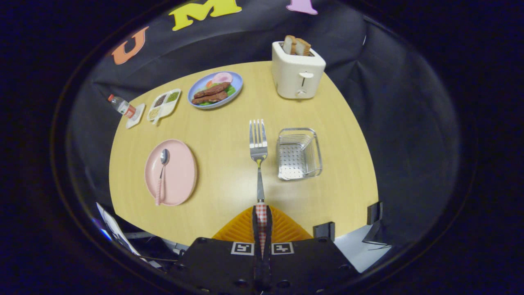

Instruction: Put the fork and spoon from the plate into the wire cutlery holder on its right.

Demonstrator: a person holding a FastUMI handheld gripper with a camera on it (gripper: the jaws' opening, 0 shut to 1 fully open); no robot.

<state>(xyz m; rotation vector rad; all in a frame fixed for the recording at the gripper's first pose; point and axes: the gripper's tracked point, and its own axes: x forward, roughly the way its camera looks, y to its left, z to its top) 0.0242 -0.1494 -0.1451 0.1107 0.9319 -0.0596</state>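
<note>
While the gripper hangs over the near edge of the round wooden table, its two fingers are pressed together on the checked handle of the fork, which points straight ahead with its tines away from the hand. The fork seems to be lifted off the tabletop, though from this angle I can't be sure of it. Just right of the tines sits the wire cutlery holder. Well to the left lies the pink plate, and the spoon rests on it, bowl at the far end. Farther back stand a toaster with bread in it, a blue plate of food, a divided dish and a small bottle.
</note>
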